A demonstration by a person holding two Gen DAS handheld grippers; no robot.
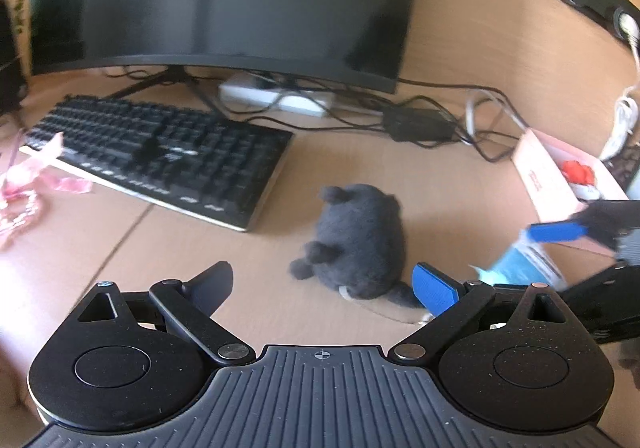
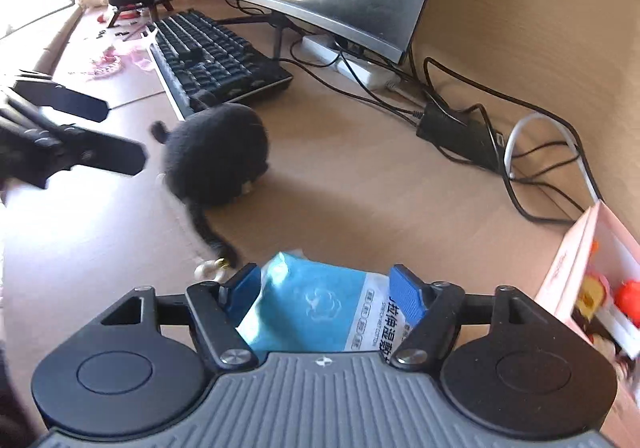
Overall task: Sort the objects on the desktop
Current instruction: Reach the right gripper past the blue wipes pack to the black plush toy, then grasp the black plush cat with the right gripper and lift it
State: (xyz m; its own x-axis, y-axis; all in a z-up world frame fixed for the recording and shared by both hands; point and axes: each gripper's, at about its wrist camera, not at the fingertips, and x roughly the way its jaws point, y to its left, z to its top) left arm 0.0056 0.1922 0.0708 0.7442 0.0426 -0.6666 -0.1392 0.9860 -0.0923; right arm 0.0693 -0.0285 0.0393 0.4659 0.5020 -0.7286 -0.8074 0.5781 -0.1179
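A: The right gripper (image 2: 326,288) is clamped on a blue-and-white wet-wipe packet (image 2: 316,308), its blue pads pressing both sides. The left gripper (image 1: 326,284) hangs spread wide with nothing between its fingers.

B: So how far along does the sorting look?

A: Early, I'd judge. Beside the right gripper, on its right, sits a pink box (image 2: 580,268) already holding a few small red and yellow items, probably where the packet goes. Just ahead of the left gripper a grey plush toy (image 1: 356,240) lies loose on the desk (image 1: 440,176).

B: And further out?

A: Beyond the plush are a black keyboard (image 1: 160,152) and monitor (image 1: 224,0); pink wrappers (image 1: 24,188) lie far left. Cables (image 2: 520,152) and a power adapter (image 2: 456,132) sprawl ahead of the box and could snag.
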